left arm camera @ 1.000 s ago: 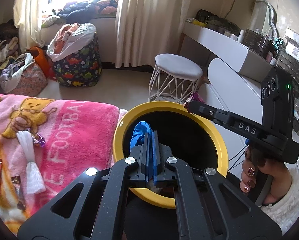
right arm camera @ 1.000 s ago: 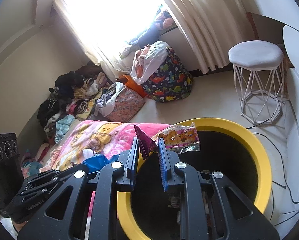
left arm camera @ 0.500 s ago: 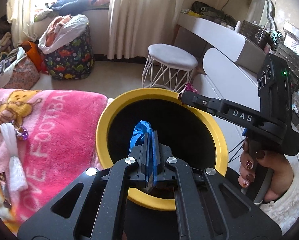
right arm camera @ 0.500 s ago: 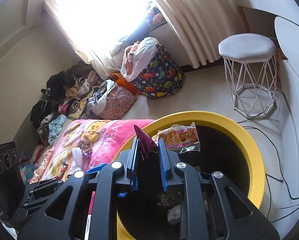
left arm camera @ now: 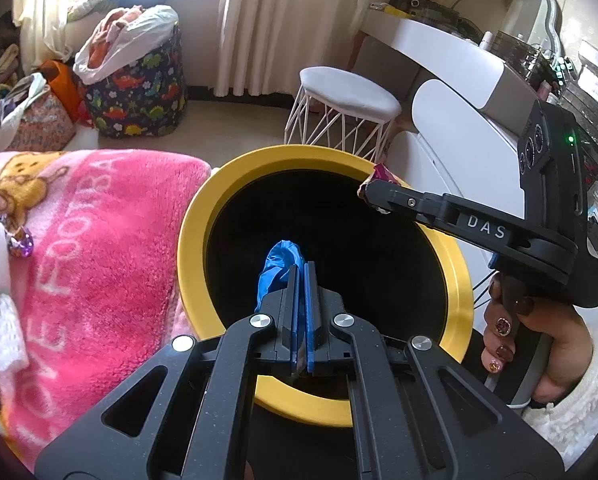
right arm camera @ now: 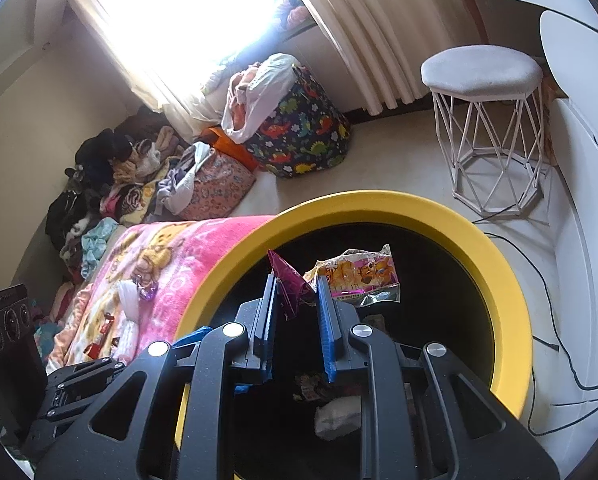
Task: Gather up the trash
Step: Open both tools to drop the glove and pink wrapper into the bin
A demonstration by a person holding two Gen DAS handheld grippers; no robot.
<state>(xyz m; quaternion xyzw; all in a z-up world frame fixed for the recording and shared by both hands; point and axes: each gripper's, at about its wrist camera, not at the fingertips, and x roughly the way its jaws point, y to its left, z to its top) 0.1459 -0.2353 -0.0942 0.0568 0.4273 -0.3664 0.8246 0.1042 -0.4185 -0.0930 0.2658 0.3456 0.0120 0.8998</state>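
Observation:
A black bin with a yellow rim (left arm camera: 195, 240) stands beside a bed under a pink blanket (left arm camera: 99, 240). My left gripper (left arm camera: 301, 270) hangs over the bin's mouth, shut on a crumpled blue scrap (left arm camera: 277, 268). My right gripper (right arm camera: 297, 284) is also over the mouth, shut on a magenta wrapper (right arm camera: 285, 276); an orange snack packet (right arm camera: 359, 276) sticks out beside its right finger. In the left wrist view the right gripper (left arm camera: 369, 190) reaches in over the far rim, held by a hand (left arm camera: 539, 344). Scraps lie in the bin's bottom (right arm camera: 337, 416). A white tassel-like piece (left arm camera: 3, 280) and a purple wrapper (left arm camera: 19, 242) lie on the blanket.
A white wire-legged stool (left arm camera: 349, 96) stands beyond the bin, a white dresser (left arm camera: 459, 60) to the right. Cables (right arm camera: 559, 344) run over the floor by the bin. A dinosaur-print bag (right arm camera: 299, 140) and heaps of clothes (right arm camera: 111, 184) sit under the window. A black speaker (right arm camera: 7, 320) stands at left.
Both grippers have sunk toward the bin's mouth, which now fills more of each view. Both keep their hold on the blue scrap and the wrappers.

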